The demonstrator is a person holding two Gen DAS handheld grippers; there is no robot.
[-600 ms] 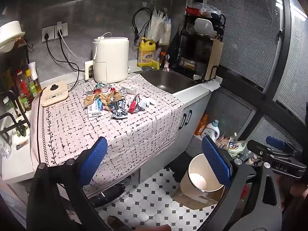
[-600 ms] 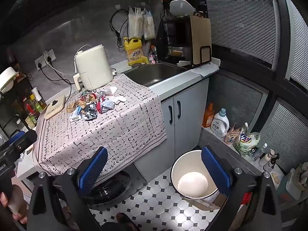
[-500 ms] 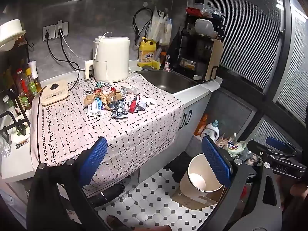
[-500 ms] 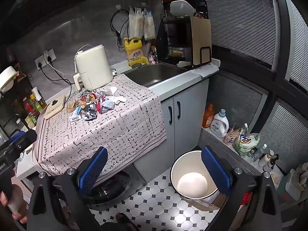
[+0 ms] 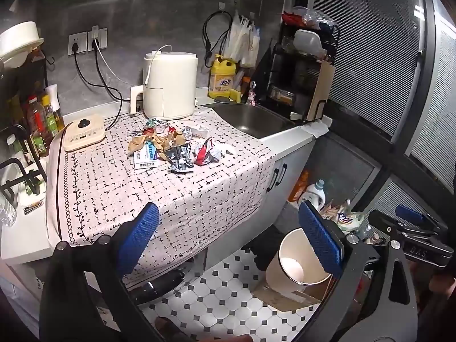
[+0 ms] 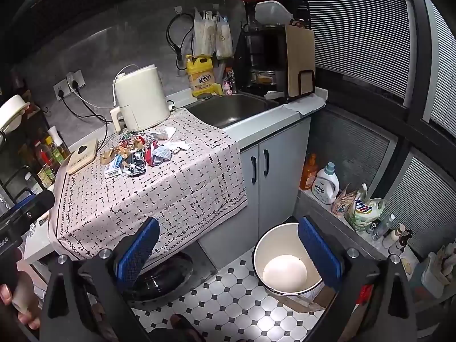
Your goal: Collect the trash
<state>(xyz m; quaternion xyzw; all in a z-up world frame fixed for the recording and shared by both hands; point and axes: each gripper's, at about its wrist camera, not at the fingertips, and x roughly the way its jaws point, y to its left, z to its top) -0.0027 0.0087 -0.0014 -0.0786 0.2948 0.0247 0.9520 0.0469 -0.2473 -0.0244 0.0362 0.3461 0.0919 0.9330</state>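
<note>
Small kitchen corner here: a counter is covered by a pale tablecloth (image 5: 171, 193) with a black dash pattern, its near edge draped over the front. The trash (image 5: 171, 148), a heap of crumpled wrappers, foil bits and a barcode label, is piled toward the far middle of the cloth, just in front of a cream air fryer (image 5: 170, 85) that is plugged into the grey wall. A flat cream appliance with a black knob (image 5: 84, 135) is set at the far left of the cloth, and oil and sauce bottles (image 5: 42, 119) are racked at the left edge. To the right of the cloth a steel sink (image 5: 253, 119) is sunk into the counter, with a yellow detergent jug (image 5: 223, 77) behind it and a black dish rack (image 5: 302, 68) holding a wooden cutting board (image 6: 299, 59). Blinds are seen along the right side. Down on the black-and-white tiled floor (image 6: 236, 307), a cream bin (image 6: 285, 262) is parked in front of the grey cabinet doors (image 6: 265, 171), and nothing can be made out inside it. The left gripper (image 5: 228, 242) and right gripper (image 6: 230, 250) are both spread wide with nothing between the blue pads, held well back from the pile, near the cloth's front edge.
</note>
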